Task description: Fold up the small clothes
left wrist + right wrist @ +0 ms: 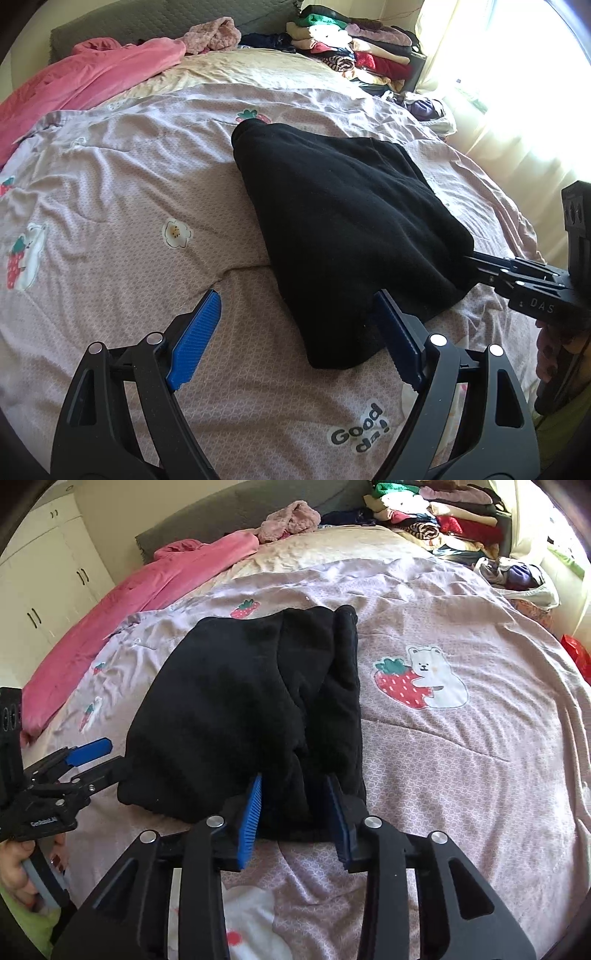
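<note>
A black fleece garment [332, 206] [229, 694] lies folded on the lilac strawberry-print bedspread [110, 192] [461, 775]. My left gripper [297, 299] [107, 760] stands wide open at the garment's near corner. Its right finger [395, 332] rests against the cloth edge and its left finger is over bare bedspread. My right gripper [295, 786] has its blue pads apart on either side of a bunched fold at the garment's near edge. The pads do not clamp the fold. In the left wrist view the right gripper [471, 264] reaches in from the right, fingertips hidden under the cloth.
A pink blanket [74, 85] [129, 602] lies along the far left of the bed. Stacked clothes [354, 48] [443, 513] pile up at the far right by a bright curtained window [517, 92]. White wardrobe doors [48, 572] stand at left. A hand [22, 853] holds the left gripper's handle.
</note>
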Available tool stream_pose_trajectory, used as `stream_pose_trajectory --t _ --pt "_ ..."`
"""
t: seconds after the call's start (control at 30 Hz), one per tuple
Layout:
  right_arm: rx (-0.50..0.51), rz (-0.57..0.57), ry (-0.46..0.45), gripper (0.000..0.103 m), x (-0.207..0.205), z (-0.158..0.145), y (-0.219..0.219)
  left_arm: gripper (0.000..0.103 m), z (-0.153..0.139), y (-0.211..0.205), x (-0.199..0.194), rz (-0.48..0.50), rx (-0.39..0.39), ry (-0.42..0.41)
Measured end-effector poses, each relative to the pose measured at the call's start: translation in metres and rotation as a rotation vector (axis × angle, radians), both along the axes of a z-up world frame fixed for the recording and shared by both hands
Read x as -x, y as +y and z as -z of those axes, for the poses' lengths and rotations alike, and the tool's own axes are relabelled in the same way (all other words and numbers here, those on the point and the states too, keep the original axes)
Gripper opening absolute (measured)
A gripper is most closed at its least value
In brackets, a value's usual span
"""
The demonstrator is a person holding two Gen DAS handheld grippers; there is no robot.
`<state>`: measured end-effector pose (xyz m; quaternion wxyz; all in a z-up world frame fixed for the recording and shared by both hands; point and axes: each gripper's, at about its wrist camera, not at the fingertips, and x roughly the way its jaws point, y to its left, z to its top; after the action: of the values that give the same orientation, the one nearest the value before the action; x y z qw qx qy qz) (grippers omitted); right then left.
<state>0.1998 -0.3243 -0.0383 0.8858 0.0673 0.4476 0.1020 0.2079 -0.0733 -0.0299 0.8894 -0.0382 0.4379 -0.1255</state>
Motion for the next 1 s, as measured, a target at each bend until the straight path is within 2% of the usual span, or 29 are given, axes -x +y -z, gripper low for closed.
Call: stream_pose_trajectory --t 0.2,0.27,0.4,0.47,0.57,0.63,0.83,1.0 --pt "0.011 0.030 -0.006 0.040 0.003 -0.003 0.001 0.079 -0.005 0.003 0.006 0.001 -0.003 -0.012" --pt "0.017 0.044 -0.032 0.053 0.008 -0.010 0.001 0.084 -0.009 0.004 0.008 0.000 -0.012 -0.022" --pt "0.037 0.064 -0.088 0.060 0.019 -0.026 0.000 0.086 -0.015 0.009 0.011 -0.011 -0.008 -0.037" --pt "0.039 0.084 -0.135 0.075 0.028 -0.039 0.000 0.093 -0.019 0.011 0.014 -0.022 -0.015 -0.047" --pt "0.043 0.111 -0.211 0.090 0.046 -0.058 0.002 0.093 -0.028 0.014 0.021 -0.035 -0.021 -0.069" --pt "0.044 0.123 -0.264 0.096 0.061 -0.070 0.004 0.093 -0.038 0.017 0.029 -0.049 -0.025 -0.094" --pt "0.103 0.137 -0.410 0.099 0.120 -0.100 0.023 0.093 -0.063 0.027 0.070 -0.066 -0.033 -0.156" --pt "0.121 0.145 -0.420 0.099 0.157 -0.099 0.033 0.093 -0.069 0.038 0.106 -0.079 -0.027 -0.170"
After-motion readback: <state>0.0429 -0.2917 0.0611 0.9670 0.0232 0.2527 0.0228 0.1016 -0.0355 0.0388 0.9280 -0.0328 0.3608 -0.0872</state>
